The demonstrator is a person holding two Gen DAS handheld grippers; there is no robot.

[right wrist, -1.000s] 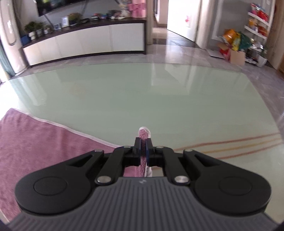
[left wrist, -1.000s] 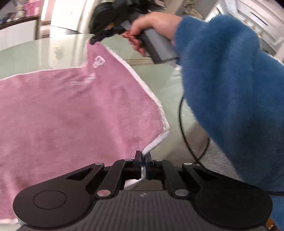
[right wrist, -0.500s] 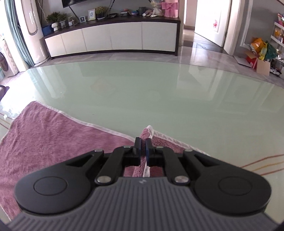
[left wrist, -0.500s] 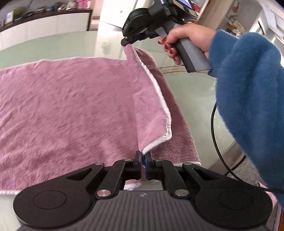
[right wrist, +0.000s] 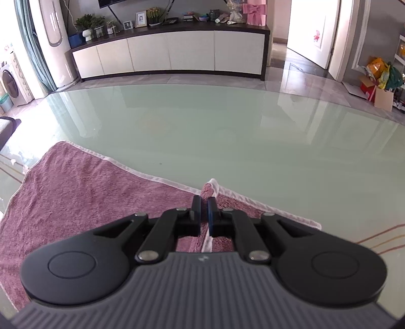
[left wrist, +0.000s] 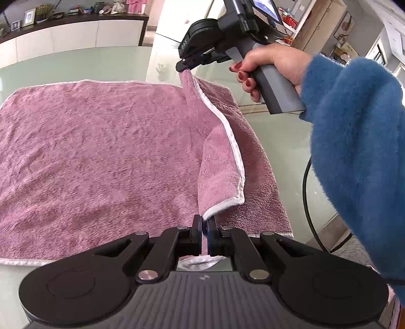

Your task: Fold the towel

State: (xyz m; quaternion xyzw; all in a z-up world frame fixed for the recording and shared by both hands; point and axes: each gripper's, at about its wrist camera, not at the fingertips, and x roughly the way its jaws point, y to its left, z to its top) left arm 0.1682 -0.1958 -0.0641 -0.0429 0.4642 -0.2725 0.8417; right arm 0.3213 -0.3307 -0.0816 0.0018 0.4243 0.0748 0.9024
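**Both hand-held grippers pinching one towel edge, mid-fold**

Left hand-held gripper (left wrist: 204, 229) is pinching the near corner of the pink towel (left wrist: 101, 157); right hand-held gripper (right wrist: 204, 210) clamps the far corner. I judge a fold in progress: that white-trimmed edge stands lifted over the towel on the glass counter (right wrist: 227, 131). Next calls for carrying both corners leftward together, level.

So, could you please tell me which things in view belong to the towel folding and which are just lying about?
Job in hand:
- pink plush towel with white edging
- left gripper, shut on its near corner
- right gripper, shut on its far corner
- pale green glass table

Lying about:
- long white sideboard
- pink gift box
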